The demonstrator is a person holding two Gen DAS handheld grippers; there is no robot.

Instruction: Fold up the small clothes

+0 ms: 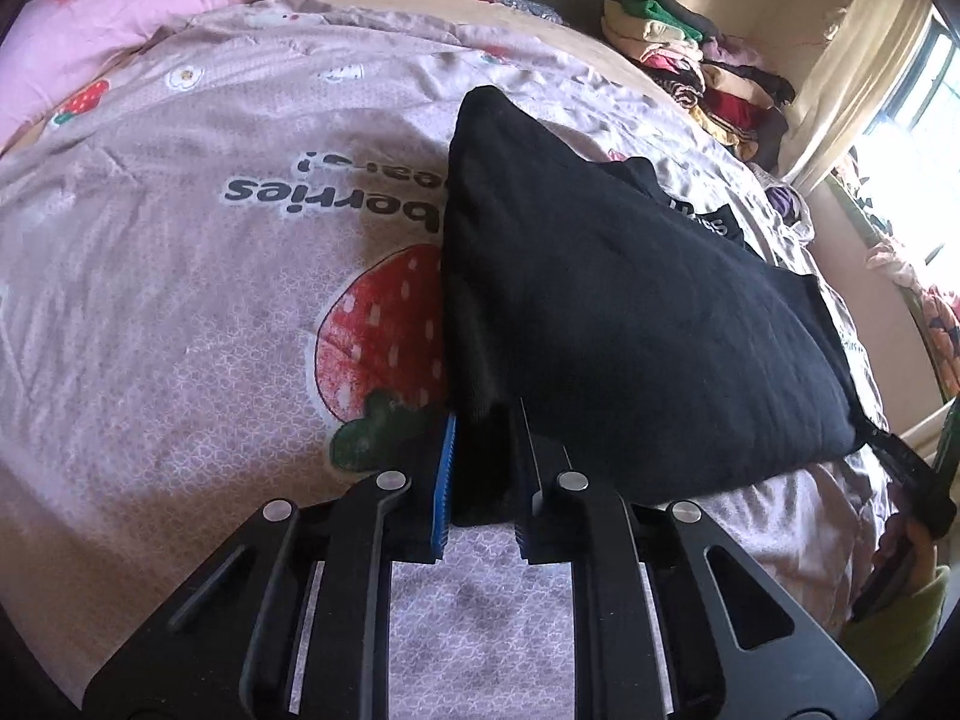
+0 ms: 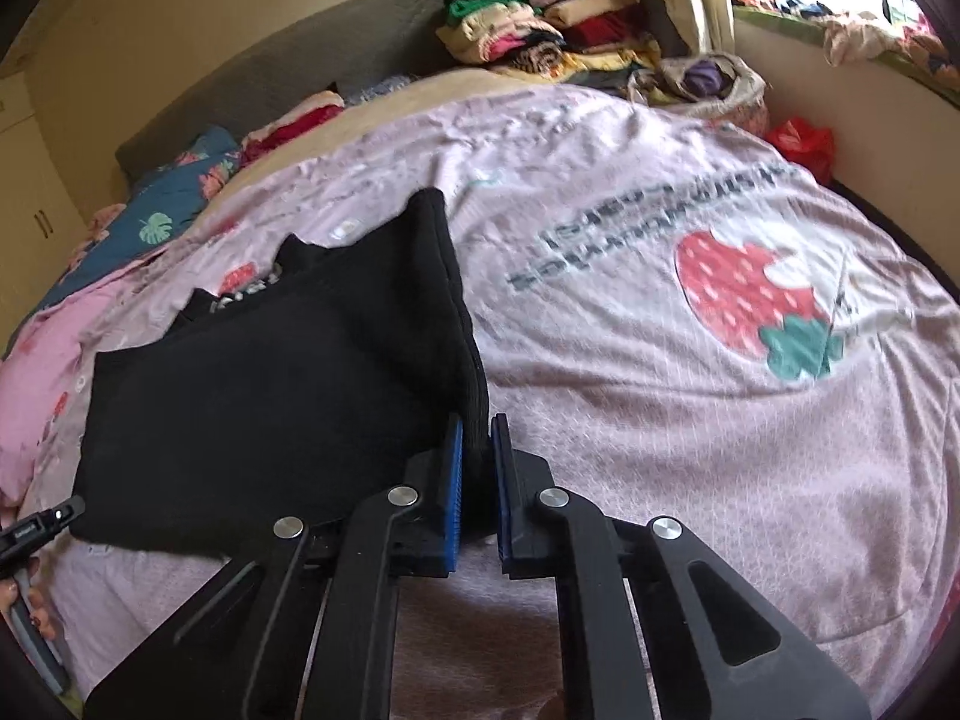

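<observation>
Your left gripper is clamped on the near left corner of the black knitted garment, and your right gripper is pinched on its near right corner. The garment lies spread over the pink strawberry-print quilt, its near edge raised between both tools. A pile of folded clothes sits well apart at the bed's far end.

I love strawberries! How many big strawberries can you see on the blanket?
2. One big strawberry lies left of the black garment; another lies to its right. More may be hidden under it.
</observation>
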